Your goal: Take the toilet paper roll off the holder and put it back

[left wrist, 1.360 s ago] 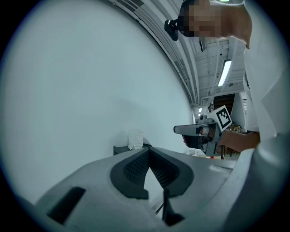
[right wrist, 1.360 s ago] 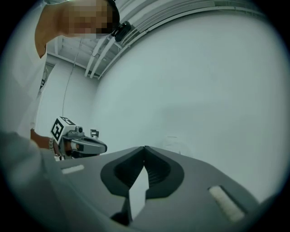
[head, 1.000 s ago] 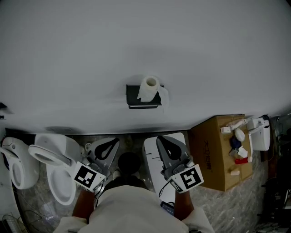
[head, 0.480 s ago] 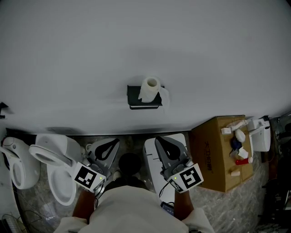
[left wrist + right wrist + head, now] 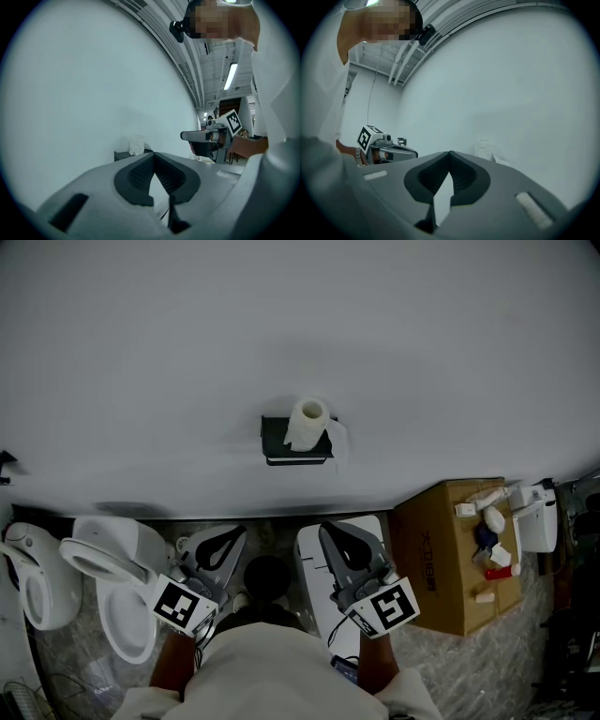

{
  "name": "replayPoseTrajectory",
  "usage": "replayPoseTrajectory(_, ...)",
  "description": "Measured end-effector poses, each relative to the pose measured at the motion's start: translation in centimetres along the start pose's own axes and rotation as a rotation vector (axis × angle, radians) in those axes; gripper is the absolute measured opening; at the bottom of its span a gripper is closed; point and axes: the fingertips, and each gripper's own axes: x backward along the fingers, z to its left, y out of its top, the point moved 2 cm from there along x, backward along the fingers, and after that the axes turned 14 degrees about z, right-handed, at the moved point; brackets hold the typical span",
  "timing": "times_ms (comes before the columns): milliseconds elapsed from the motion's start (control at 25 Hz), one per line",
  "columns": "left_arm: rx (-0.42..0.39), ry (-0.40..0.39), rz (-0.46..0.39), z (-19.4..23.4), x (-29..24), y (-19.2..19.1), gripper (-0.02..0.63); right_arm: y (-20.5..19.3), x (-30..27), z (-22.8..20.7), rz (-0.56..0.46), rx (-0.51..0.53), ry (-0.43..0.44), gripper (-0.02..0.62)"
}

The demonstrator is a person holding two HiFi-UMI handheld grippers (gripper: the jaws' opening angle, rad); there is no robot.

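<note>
A white toilet paper roll [image 5: 306, 423] stands on a black holder [image 5: 281, 440] fixed to the white wall, with a loose sheet hanging at its right. Both grippers are held well back from it, close to the person's body. My left gripper [image 5: 232, 532] is shut with nothing between its jaws. My right gripper [image 5: 334, 531] is shut and empty too. In the left gripper view the roll [image 5: 136, 144] and holder [image 5: 123, 155] show far off beyond the closed tips [image 5: 153, 153]. The right gripper view shows the roll [image 5: 484, 148] beyond the closed tips [image 5: 450, 153].
Two white toilets [image 5: 108, 577] stand on the floor at the left. A cardboard box [image 5: 441, 559] with several small items on top sits at the right, with a white device [image 5: 536, 512] beside it. A white appliance [image 5: 317, 587] lies under the right gripper.
</note>
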Motion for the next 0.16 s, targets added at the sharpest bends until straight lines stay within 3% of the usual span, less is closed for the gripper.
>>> replayPoseTrajectory(160, 0.004, 0.002, 0.004, 0.07, -0.03, -0.07, 0.002, -0.02, -0.07, 0.04, 0.001, 0.002, 0.003, 0.008)
